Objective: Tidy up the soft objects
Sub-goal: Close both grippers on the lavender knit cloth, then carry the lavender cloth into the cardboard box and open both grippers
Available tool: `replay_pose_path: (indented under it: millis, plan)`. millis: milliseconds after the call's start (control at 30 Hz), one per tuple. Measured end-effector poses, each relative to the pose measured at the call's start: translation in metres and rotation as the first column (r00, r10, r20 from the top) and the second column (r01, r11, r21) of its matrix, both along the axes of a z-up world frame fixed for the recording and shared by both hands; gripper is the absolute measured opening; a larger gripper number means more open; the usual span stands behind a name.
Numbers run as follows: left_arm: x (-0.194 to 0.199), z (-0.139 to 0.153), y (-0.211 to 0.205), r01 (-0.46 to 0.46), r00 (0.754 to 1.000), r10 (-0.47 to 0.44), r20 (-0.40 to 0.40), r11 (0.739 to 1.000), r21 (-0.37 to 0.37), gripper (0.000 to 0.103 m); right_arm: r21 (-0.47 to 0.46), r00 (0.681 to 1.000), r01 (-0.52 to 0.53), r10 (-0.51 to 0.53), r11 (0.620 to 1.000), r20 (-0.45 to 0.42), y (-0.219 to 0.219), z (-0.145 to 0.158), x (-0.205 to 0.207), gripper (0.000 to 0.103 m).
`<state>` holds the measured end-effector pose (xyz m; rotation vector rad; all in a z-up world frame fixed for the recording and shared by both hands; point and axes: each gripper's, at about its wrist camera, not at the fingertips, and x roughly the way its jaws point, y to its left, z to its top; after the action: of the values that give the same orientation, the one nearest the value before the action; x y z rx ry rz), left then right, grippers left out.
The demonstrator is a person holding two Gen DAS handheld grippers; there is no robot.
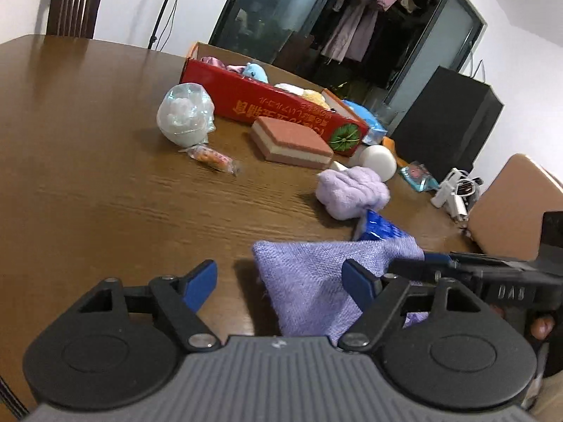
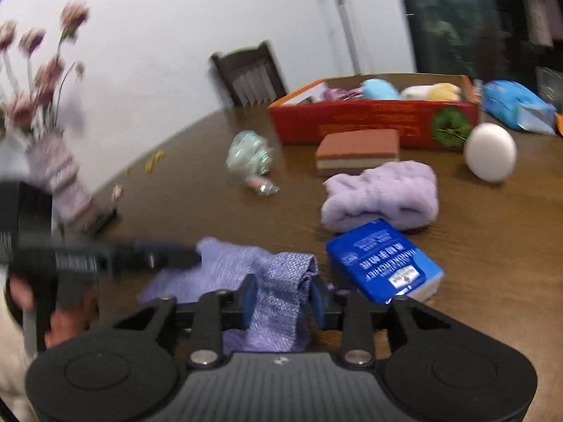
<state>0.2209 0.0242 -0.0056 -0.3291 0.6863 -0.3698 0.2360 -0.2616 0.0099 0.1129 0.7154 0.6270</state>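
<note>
A thin lilac knitted cloth [image 1: 316, 281] lies on the brown table in front of me; it also shows in the right wrist view [image 2: 278, 292]. My left gripper [image 1: 281, 281] is open, its right finger over the cloth, its left finger beside it. My right gripper [image 2: 281, 299] is shut on a raised fold of the cloth; it reaches in from the right in the left wrist view [image 1: 422, 258]. A fluffy lilac towel [image 1: 352, 190] [image 2: 381, 193] lies beyond. A red box [image 1: 267, 102] [image 2: 373, 119] holds several plush toys.
A blue tissue pack [image 1: 381, 228] [image 2: 383, 260] lies beside the cloth. A layered sponge [image 1: 292, 140] [image 2: 357, 151], a white ball [image 1: 378, 161] [image 2: 491, 156], a clear capsule toy [image 1: 184, 112] [image 2: 248, 156] and a wrapped candy [image 1: 211, 158] are on the table. A flower vase [image 2: 59, 176] stands left.
</note>
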Motion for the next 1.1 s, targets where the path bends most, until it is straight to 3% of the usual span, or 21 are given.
replay_pose_path:
  millis: [67,100,133,267,400,567,633,667,733,867,1000,1100]
  plan:
    - [-0.007,0.002,0.001,0.017,1.0,-0.017,0.02,1.0,0.001,0.073,0.071,0.998,0.053,-0.054,0.996,0.016,-0.008,0.0,-0.005,0.052]
    - [-0.005,0.001,0.0,0.028,1.0,-0.028,0.008,1.0,0.009,0.063,0.091,0.996,0.079,-0.082,0.993,0.021,-0.01,-0.003,-0.008,0.051]
    - [-0.004,-0.001,-0.002,0.041,0.999,-0.041,-0.016,0.999,0.014,0.061,0.094,0.994,0.102,-0.104,0.99,0.021,-0.01,-0.005,-0.004,0.051]
    - [-0.011,0.0,-0.01,0.073,0.997,-0.073,-0.016,0.997,-0.001,0.048,-0.016,0.988,0.134,-0.132,0.991,0.08,0.008,-0.013,-0.008,0.039]
    - [-0.012,-0.002,-0.009,0.045,0.997,-0.047,-0.068,0.999,-0.026,0.049,-0.11,0.984,0.14,-0.127,0.984,0.124,0.023,-0.021,-0.015,0.023]
    - [-0.029,0.0,-0.011,0.112,0.992,-0.113,-0.054,0.993,-0.024,0.054,-0.183,0.98,0.144,-0.114,0.973,0.165,0.031,-0.024,-0.023,0.022]
    - [-0.029,-0.004,-0.019,0.122,0.991,-0.122,-0.058,0.993,0.002,0.041,-0.197,0.977,0.155,-0.121,0.968,0.174,0.035,-0.024,-0.026,0.022]
    - [-0.029,-0.006,-0.021,0.129,0.99,-0.128,-0.057,0.991,0.017,0.022,-0.202,0.977,0.157,-0.123,0.967,0.172,0.036,-0.023,-0.027,0.022]
    - [-0.029,-0.006,-0.021,0.131,0.99,-0.13,-0.045,0.991,0.009,0.018,-0.201,0.979,0.156,-0.124,0.967,0.163,0.036,-0.021,-0.031,0.022]
    - [-0.025,-0.004,-0.018,0.13,0.991,-0.129,-0.036,0.991,0.028,0.016,-0.181,0.975,0.174,-0.143,0.968,0.171,0.029,-0.017,-0.034,0.025]
    - [-0.021,-0.004,-0.016,0.144,0.989,-0.143,-0.029,0.989,0.04,0.015,-0.088,0.973,0.204,-0.192,0.975,0.129,0.018,-0.019,-0.02,0.042]
    - [-0.018,-0.006,-0.014,0.141,0.99,-0.139,-0.032,0.989,0.04,0.015,-0.066,0.973,0.21,-0.202,0.975,0.109,0.02,-0.026,-0.011,0.045]
